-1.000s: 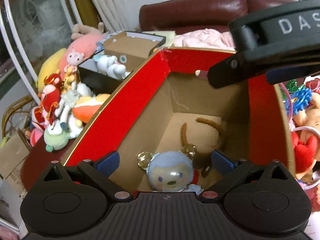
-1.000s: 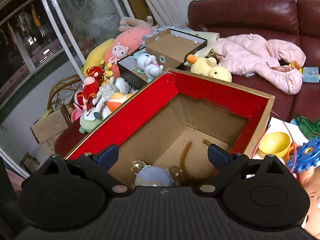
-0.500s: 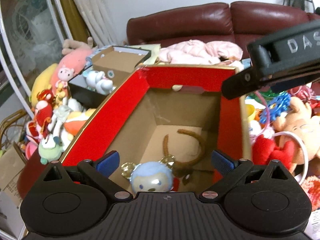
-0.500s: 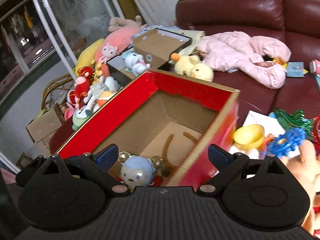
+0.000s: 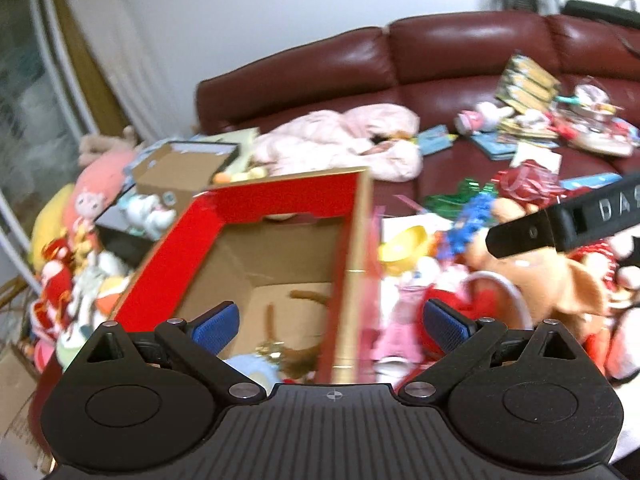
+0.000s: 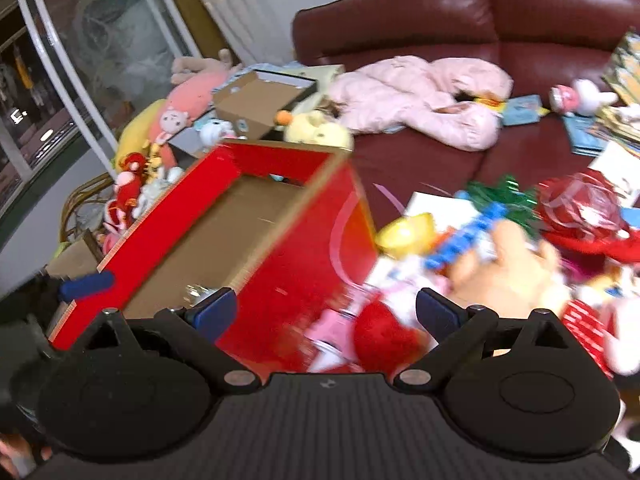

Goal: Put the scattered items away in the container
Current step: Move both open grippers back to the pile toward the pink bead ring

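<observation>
left gripper agape, right gripper agape (both empty), red box

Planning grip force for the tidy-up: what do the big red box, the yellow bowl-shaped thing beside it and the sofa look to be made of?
Big red box: cardboard, apparently; brown matte inside, red paper-like covering outside.
Yellow bowl-shaped thing: probably hard plastic, smooth and slightly glossy; blurred, so uncertain.
Dark red sofa: leather or faux leather, with shiny highlights on padded cushions.

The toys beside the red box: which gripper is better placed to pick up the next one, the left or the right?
Probably the right gripper: open and empty, it points at the red plush in the toy pile. The left gripper, open too, straddles the wall of the red box.
</observation>
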`<action>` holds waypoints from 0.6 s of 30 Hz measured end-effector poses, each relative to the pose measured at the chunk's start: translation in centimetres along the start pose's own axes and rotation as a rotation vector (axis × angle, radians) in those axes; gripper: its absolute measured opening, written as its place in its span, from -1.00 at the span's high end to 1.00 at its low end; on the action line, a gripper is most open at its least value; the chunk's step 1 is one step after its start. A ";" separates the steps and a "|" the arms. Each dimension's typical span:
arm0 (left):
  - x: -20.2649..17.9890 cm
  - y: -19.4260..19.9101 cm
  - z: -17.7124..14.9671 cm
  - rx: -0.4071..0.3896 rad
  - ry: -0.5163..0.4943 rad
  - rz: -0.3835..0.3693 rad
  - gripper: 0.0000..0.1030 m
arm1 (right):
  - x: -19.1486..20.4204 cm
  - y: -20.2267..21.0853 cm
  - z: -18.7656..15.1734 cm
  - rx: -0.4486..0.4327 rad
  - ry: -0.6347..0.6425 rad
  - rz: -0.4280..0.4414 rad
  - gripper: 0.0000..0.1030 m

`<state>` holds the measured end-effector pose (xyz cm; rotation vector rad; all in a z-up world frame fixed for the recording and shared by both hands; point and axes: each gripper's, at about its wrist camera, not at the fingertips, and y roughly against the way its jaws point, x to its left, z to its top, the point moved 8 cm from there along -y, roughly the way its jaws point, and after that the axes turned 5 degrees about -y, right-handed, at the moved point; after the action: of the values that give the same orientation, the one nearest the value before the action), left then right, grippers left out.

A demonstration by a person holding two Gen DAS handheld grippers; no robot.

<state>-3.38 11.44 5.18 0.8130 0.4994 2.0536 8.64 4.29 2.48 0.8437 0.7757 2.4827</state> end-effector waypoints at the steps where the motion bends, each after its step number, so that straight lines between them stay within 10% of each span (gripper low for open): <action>1: -1.0 0.1 0.1 -0.002 -0.014 -0.015 -1.00 | -0.9 0.5 -0.5 -0.004 -0.001 -0.010 -0.86; 18: -15.1 -5.4 -7.8 0.215 -0.138 -0.220 -0.91 | -10.6 1.2 -9.8 0.109 -0.156 -0.127 -0.25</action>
<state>0.69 1.54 -9.15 0.9738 0.7079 1.7484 9.88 -5.84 -7.77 0.9812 0.8862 2.2513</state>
